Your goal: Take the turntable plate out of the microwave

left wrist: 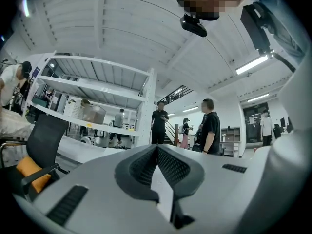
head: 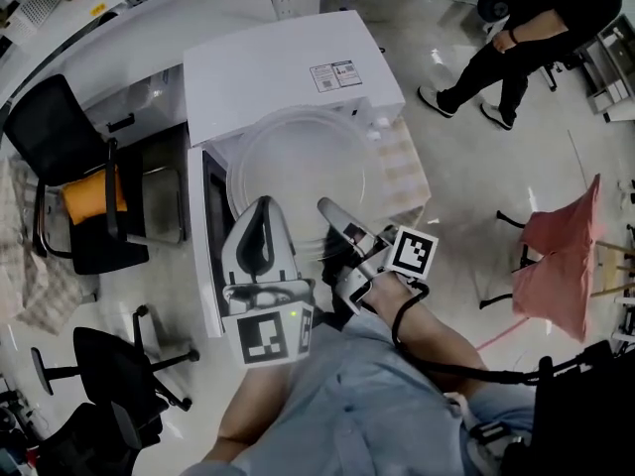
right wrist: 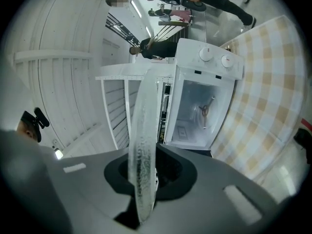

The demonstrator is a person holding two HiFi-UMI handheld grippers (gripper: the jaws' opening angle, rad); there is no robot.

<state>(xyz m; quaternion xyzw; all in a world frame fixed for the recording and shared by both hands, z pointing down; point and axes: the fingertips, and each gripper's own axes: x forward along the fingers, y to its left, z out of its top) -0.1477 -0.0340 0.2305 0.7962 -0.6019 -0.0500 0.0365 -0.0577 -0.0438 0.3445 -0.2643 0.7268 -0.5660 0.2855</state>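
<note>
Right gripper view: turntable plate [right wrist: 143, 130] clenched by rim in right tongs [right wrist: 145, 177]; left tongs [left wrist: 157, 151] closed, empty. Grip to be held firm, glass kept level, supported from beneath.

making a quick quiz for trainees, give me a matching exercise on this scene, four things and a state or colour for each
Things:
1 plate
2 left gripper
3 microwave door
4 chair cushion

States:
a orange
b open
c jaws together
d clamped in right gripper

Pairs: 1-d, 2-c, 3-b, 4-a
</note>
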